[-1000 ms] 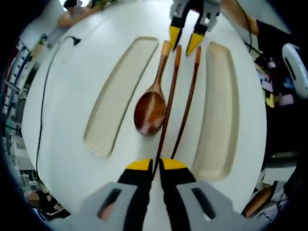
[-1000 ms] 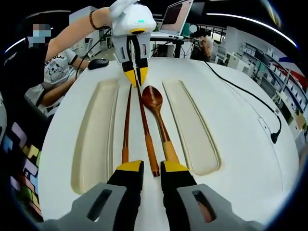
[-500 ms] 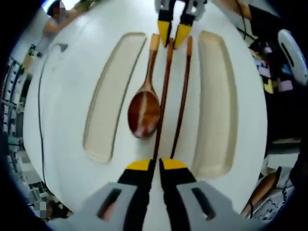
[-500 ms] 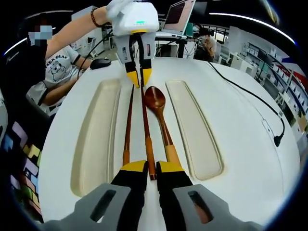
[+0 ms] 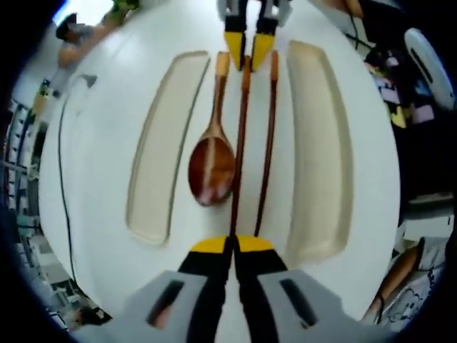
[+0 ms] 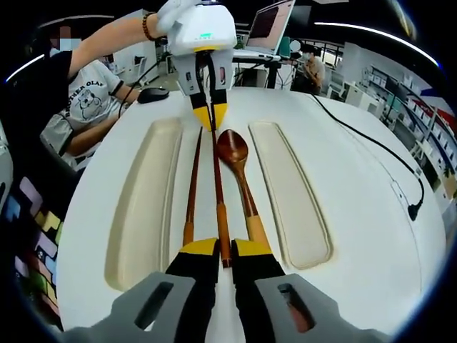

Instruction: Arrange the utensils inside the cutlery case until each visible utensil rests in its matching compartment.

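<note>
— White round table (image 6: 357,236), office desks and a laptop (image 6: 268,25) behind, a seated person (image 6: 86,107) at the far left of the right gripper view. Anything on the table?

— Two long shallow cream trays: first tray (image 6: 143,207) on the left of that view, second tray (image 6: 289,193) on the right. Between them, on bare tabletop, three wooden utensils side by side: outer chopstick (image 6: 193,186), middle chopstick (image 6: 216,182), spoon (image 6: 239,175) with bowl pointing away. None lying in a tray.

— And from the left gripper view?

— Same trio seen from the opposite end: spoon (image 5: 212,161) nearest one tray (image 5: 164,139), then middle chopstick (image 5: 239,143), then outer chopstick (image 5: 267,143) beside the other tray (image 5: 321,150).

— Tools?

— Right gripper (image 6: 223,250) pinched onto the thick, lighter end of the middle chopstick, yellow tips closed against it. Left gripper (image 5: 230,245) clamped on the thin end of that same stick; also seen across the table (image 6: 211,114), held by a gloved hand (image 6: 171,11). Right gripper again at the far end (image 5: 246,50), jaws straddling the stick.

— Cable?

— Black lead (image 6: 378,153) trailing over the table's right side.
</note>
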The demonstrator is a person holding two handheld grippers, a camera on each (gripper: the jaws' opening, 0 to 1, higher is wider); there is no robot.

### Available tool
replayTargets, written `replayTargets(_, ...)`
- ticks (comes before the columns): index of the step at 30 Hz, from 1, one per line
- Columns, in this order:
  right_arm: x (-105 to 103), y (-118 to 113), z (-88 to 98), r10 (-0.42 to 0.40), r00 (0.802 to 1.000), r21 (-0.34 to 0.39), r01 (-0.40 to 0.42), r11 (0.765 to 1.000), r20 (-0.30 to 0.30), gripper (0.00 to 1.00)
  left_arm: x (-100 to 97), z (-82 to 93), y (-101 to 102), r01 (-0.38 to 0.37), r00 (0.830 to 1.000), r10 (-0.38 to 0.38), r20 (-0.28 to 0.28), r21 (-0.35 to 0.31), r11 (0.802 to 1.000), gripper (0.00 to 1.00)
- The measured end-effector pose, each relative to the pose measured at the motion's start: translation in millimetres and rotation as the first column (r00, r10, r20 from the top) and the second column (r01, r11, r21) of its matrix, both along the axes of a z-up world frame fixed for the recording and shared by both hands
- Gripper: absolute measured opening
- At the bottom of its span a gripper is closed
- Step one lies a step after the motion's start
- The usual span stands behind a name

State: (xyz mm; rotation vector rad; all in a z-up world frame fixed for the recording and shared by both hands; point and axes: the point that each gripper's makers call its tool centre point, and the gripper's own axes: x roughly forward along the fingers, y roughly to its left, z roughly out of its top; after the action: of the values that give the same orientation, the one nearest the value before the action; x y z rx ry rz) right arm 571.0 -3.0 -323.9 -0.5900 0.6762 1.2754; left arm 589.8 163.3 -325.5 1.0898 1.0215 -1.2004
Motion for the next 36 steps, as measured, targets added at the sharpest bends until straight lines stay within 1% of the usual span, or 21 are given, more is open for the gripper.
replayTargets(1, -0.4, 0.0, 0.2, 0.002, 1.000, 0.000, -0.002, 1.000, 0.000, 0.05, 0.1, -0.1, -0.2, -0.013, 1.000, 0.013, -0.010, -0.003, 1.000, 0.02)
replayTargets(3, -0.2, 0.1, 0.8, -0.003, 1.000, 0.003, 0.003, 1.000, -0.001, 0.05, 0.9, 0.0, -0.3, -0.020, 1.000, 0.020, -0.012, -0.006, 1.000, 0.02)
replayTargets(7, 0.4, -0.3, 4.4, -0.007, 1.000, 0.026, 0.007, 1.000, 0.002, 0.05, 0.8, 0.1, -0.2, -0.006, 1.000, 0.006, -0.008, -0.007, 1.000, 0.02)
replayTargets(9, 0.5, 0.2, 5.8, -0.004, 1.000, 0.033, 0.003, 0.999, 0.006, 0.05, -0.7, 0.2, -0.2, -0.007, 1.000, 0.007, -0.015, -0.007, 1.000, 0.01)
replayTargets(11, 0.2, 0.5, 7.3, -0.002, 1.000, 0.037, 0.002, 0.999, 0.013, 0.05, -1.0, 0.9, -0.5, -0.002, 1.000, 0.002, -0.008, -0.006, 1.000, 0.01)
replayTargets(18, -3.1, 2.6, 18.2, 0.002, 0.999, 0.073, -0.004, 0.997, 0.038, 0.05, -5.3, 13.2, 2.7, -0.019, 1.000, 0.018, -0.003, -0.023, 1.000, 0.02)
replayTargets(22, -8.2, 3.6, 25.4, 0.002, 0.999, 0.087, -0.006, 0.996, 0.049, 0.05, -9.1, 22.7, 3.3, -0.020, 1.000, 0.021, 0.009, -0.033, 0.999, 0.02)
replayTargets(24, -10.8, 3.9, 29.4, 0.003, 0.998, 0.092, -0.008, 0.996, 0.058, 0.05, -10.7, 23.3, 3.1, -0.029, 1.000, 0.029, 0.004, -0.036, 0.999, 0.02)
replayTargets(28, -17.1, 3.2, 33.6, 0.004, 0.997, 0.092, -0.011, 0.996, 0.071, 0.05, -15.0, 26.6, 2.3, -0.018, 1.000, 0.018, 0.008, -0.027, 0.999, 0.02)
replayTargets(33, -23.9, -1.2, 36.2, -0.001, 0.998, 0.104, -0.006, 0.995, 0.068, 0.05, -20.3, 30.8, -2.1, -0.017, 1.000, 0.017, 0.007, -0.045, 0.999, 0.02)
replayTargets(36, -27.5, -4.0, 38.1, -0.002, 0.997, 0.109, -0.006, 0.994, 0.073, 0.05, -24.7, 32.1, -5.2, -0.012, 1.000, 0.013, 0.017, -0.038, 0.999, 0.02)
